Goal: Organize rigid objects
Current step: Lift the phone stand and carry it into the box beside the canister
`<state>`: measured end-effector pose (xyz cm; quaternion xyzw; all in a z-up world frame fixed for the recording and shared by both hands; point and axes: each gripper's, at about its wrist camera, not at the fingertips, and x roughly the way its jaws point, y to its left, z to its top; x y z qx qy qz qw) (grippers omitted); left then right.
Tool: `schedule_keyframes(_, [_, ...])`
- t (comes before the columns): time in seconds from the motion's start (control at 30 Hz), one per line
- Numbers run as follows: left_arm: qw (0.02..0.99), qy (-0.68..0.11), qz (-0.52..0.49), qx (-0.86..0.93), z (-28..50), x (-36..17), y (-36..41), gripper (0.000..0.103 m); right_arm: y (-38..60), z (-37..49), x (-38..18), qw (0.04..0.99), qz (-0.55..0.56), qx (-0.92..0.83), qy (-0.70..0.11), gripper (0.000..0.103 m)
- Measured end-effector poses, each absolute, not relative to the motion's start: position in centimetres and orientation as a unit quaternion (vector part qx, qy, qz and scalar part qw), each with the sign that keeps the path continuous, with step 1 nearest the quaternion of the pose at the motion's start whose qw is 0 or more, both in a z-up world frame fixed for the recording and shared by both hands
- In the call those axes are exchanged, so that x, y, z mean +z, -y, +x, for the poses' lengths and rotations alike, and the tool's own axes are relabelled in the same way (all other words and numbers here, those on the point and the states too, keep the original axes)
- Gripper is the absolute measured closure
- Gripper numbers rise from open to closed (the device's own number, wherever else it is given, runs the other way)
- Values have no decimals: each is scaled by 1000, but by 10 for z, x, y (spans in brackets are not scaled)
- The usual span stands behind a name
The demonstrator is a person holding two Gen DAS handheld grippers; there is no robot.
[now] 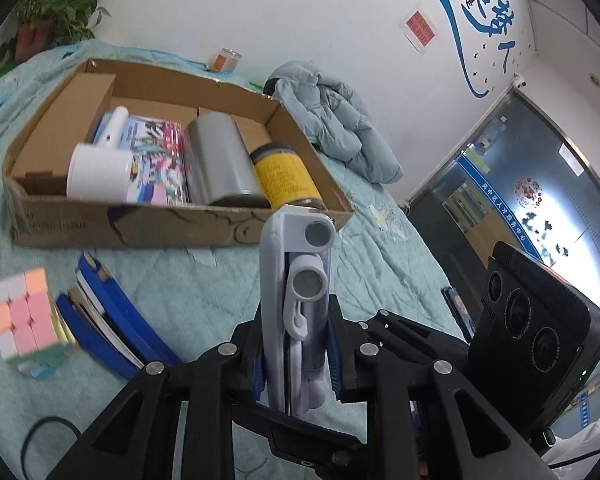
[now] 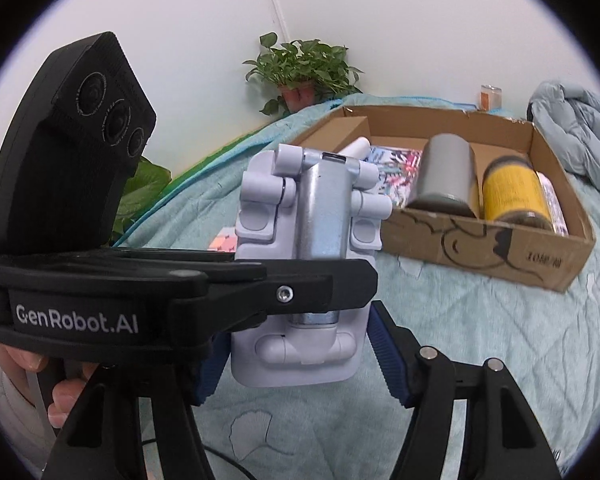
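My left gripper (image 1: 296, 368) is shut on a folded grey phone stand (image 1: 296, 300), held upright above the bed; the stand also shows in the right wrist view (image 2: 304, 264), clamped by the left gripper's black body (image 2: 180, 292). My right gripper (image 2: 300, 364) is open, its blue pads on either side of the stand's base, not pressing it. A cardboard box (image 1: 140, 220) ahead holds a white container (image 1: 98, 172), a colourful box (image 1: 156, 160), a grey can (image 1: 224, 164) and a yellow-labelled jar (image 1: 286, 176). A pastel cube (image 1: 24, 320) and a blue folder (image 1: 112, 328) lie on the bed at left.
The bed has a light green quilt (image 1: 220, 280). A pale blue jacket (image 1: 336, 120) lies right of the box. A potted plant (image 2: 304, 68) and a small can (image 1: 226, 60) stand by the wall. A black cable (image 1: 48, 432) lies near me.
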<state>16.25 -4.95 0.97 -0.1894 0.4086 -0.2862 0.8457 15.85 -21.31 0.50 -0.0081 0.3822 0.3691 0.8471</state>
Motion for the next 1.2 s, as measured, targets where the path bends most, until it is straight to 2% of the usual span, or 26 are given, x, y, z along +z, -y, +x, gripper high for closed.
schedule_keyframes(0.27, [852, -405, -169, -285, 217, 40, 40, 82, 199, 209, 26, 843, -29, 375, -383, 39])
schedule_keyframes(0.5, [837, -434, -177, -282, 294, 48, 29, 82, 185, 277, 38, 812, 7, 369, -452, 39])
schedule_keyframes(0.8, [805, -482, -202, -281, 361, 17, 16, 82, 170, 336, 17, 776, 24, 351, -523, 39])
schedule_keyframes(1.2, [783, -524, -203, -266, 385, -20, 18, 81, 163, 361, -13, 755, 59, 313, -573, 40])
